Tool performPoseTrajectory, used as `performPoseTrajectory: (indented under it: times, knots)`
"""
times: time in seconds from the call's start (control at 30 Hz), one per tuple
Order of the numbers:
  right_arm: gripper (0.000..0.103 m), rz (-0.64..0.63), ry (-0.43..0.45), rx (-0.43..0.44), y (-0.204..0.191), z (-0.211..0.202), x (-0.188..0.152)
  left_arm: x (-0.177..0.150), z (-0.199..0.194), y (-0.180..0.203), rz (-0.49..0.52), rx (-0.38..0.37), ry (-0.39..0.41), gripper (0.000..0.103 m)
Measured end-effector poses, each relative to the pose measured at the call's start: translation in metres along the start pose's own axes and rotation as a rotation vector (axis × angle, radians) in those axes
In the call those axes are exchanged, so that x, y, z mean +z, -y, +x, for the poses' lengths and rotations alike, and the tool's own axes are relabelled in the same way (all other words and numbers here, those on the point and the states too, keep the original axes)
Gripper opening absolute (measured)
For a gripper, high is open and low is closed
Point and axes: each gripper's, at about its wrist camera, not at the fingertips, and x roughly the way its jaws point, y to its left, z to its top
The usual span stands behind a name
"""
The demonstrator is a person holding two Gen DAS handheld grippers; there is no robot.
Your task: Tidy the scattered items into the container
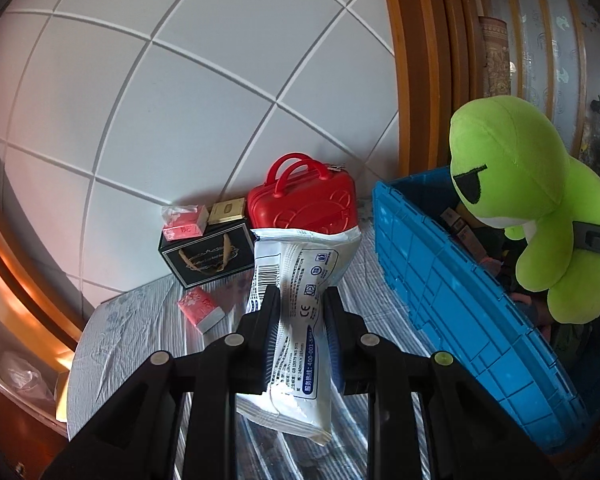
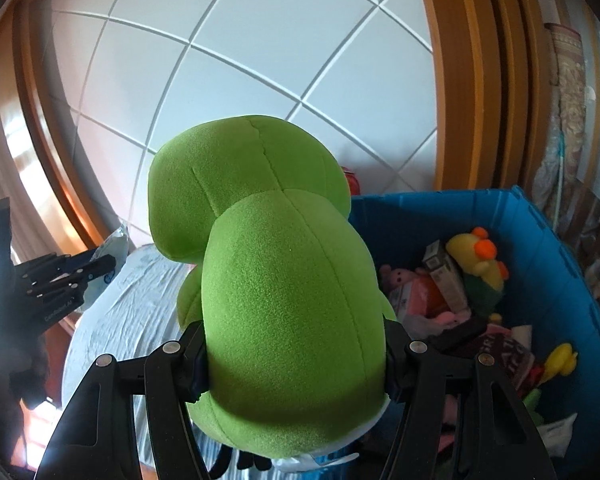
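Striped bedding [image 1: 148,320] lies under both loads: the left gripper [image 1: 300,316] pinches a light, crinkly white pack [image 1: 300,276] mid-length, and the right gripper [image 2: 296,360] squeezes a soft green plush frog [image 2: 276,280] round its belly beside the blue crate [image 2: 540,248].

Left tongs [image 1: 300,312] and right tongs [image 2: 296,344] both clamped.

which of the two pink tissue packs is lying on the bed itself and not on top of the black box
The pink tissue pack nearer the left gripper lies directly on the striped bedsheet. The other pink pack sits atop the black gift box by the wall.
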Motion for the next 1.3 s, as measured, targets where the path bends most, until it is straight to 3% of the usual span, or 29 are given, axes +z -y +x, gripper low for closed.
performPoseTrajectory:
  times: [0.87, 1.3]
  knots:
    - [0.063, 0.197, 0.064, -0.260, 0.147, -0.078, -0.033, 0.088, 0.043, 0.182, 0.262, -0.251, 0.058, 0.022]
    - [0.064, 0.299, 0.085, -0.391, 0.199, -0.119, -0.063, 0.131, 0.054, 0.260, 0.377, -0.349, 0.095, 0.022]
